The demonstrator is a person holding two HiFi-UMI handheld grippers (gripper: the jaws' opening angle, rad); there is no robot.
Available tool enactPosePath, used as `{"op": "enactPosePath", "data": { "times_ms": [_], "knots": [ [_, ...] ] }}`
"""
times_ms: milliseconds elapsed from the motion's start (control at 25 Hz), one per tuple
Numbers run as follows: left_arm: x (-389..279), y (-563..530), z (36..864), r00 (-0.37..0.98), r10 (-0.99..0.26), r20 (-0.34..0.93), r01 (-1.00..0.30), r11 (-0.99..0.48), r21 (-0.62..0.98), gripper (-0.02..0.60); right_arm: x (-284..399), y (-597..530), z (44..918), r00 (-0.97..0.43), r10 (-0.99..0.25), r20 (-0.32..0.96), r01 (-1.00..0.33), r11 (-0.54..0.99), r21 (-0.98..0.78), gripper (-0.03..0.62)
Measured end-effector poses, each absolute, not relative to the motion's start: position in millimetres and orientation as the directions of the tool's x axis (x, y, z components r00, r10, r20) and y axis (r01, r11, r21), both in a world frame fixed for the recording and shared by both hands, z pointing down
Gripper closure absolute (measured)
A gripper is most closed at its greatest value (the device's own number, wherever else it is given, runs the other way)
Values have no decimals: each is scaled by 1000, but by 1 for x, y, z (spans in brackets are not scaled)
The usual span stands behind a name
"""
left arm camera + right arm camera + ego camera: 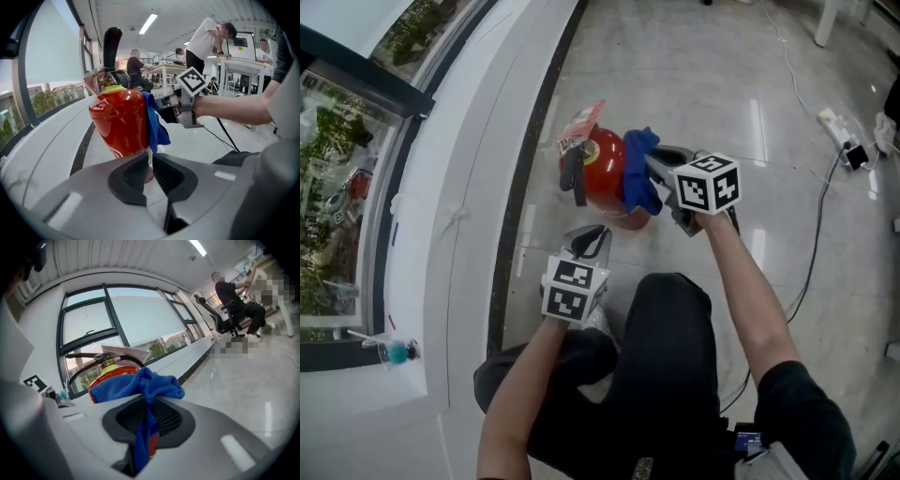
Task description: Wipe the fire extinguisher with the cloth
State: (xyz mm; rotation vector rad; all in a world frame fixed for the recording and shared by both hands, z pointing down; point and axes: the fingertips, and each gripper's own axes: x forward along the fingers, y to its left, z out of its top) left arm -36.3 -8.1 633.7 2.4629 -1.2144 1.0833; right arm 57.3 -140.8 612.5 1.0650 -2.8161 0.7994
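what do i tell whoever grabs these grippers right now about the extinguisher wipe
Left gripper: jaws nearly together with a narrow gap, aimed at the foot of the fire extinguisher; nothing gripped that I can see.
Right gripper: shut on the blue cloth, which hangs through the jaws and lies against the side of the red body.
The extinguisher stands upright on the floor beside the white window ledge.
Done: the cloth is in hand and on the cylinder. How much is already wiped cannot be told.
Left: probably work the cloth around the body and the top, steadying with the left gripper if the extinguisher shifts.
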Motion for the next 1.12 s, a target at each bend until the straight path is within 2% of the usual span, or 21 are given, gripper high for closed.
{"op": "enactPosePath", "data": {
  "times_ms": [280,520,880,1120],
  "knots": [
    [-50,-12,633,357,-626,693,-789,-599,-135,548,57,-86,606,-769,-618,166,-629,684,-370,539],
    [-68,-16,634,311,-654,690,-832,-538,-136,555,23,-50,604,-811,-563,159,-583,757,-295,539],
    [-76,-10,645,289,-644,709,-849,-514,-122,555,-24,-30,640,-861,-424,279,-488,843,-225,539],
    [-75,-9,652,297,-636,712,-848,-519,-110,555,10,-46,655,-801,-524,290,-592,765,-253,539]
  ]
}}
